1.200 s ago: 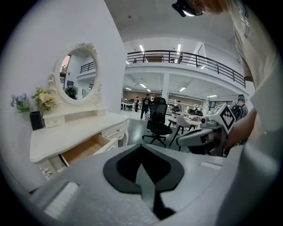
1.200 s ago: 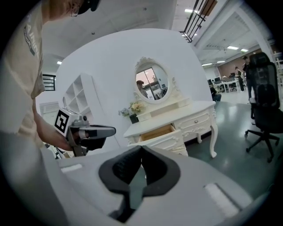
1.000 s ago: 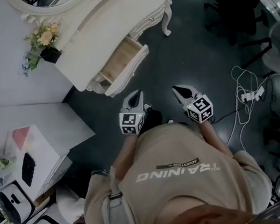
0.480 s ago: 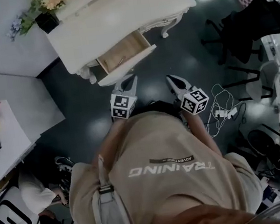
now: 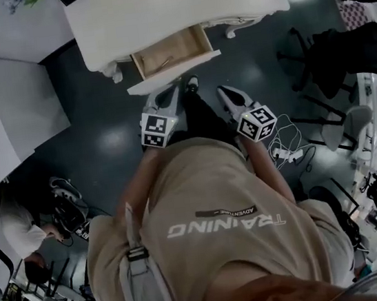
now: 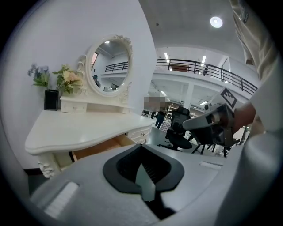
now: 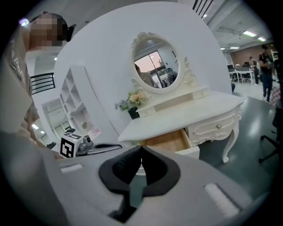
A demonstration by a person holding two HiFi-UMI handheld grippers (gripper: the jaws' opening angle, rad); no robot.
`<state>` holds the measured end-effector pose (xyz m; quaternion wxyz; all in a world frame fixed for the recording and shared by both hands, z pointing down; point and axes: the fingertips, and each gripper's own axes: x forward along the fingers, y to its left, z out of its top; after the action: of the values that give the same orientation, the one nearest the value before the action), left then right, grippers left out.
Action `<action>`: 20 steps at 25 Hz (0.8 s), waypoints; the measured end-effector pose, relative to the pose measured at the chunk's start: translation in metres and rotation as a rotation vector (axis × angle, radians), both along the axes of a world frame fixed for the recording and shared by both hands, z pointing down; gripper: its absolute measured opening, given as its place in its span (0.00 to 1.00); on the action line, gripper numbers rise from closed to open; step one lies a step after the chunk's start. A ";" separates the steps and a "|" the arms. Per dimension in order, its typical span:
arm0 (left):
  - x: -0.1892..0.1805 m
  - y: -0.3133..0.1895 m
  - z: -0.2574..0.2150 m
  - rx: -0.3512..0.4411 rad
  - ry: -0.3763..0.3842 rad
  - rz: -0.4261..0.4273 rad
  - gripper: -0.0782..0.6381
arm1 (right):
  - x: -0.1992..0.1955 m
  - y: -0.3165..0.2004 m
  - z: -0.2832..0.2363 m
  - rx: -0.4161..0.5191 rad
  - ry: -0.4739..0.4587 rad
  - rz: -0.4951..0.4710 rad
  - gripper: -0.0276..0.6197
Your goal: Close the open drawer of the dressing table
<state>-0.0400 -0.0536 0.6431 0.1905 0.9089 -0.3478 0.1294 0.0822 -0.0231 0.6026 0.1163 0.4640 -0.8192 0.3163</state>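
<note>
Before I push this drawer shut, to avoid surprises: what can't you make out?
Head view: the thin item inside the drawer is too small to identify.
Head view: the top edge cuts off the dressing table at the back.
Left gripper view: the left gripper hides the drawer's front.

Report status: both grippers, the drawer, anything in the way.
Left gripper shut, empty; right gripper shut, empty. Drawer open, both grippers near its front. Nothing seen in the way.

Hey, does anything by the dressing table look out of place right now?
Only the drawer: it stands pulled out from the dressing table, wooden inside exposed. The left gripper and right gripper are shut and empty; neither touches it.
</note>
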 end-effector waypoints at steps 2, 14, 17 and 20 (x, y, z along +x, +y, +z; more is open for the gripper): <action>-0.008 -0.007 0.008 -0.015 -0.040 -0.035 0.11 | -0.003 -0.013 0.012 -0.019 -0.021 -0.039 0.05; 0.050 -0.101 -0.007 -0.074 -0.192 -0.121 0.11 | 0.046 -0.139 0.030 0.076 0.055 -0.374 0.05; 0.071 -0.132 -0.017 -0.127 -0.138 -0.201 0.11 | 0.068 -0.172 0.048 0.058 0.061 -0.421 0.05; 0.083 -0.148 -0.014 -0.157 -0.162 -0.228 0.11 | 0.076 -0.199 0.059 0.037 0.046 -0.473 0.05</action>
<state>0.0428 -0.2013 0.6295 0.2455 0.8324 -0.4519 0.2065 0.1586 -0.2220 0.6617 0.1971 0.2682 -0.9080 0.2545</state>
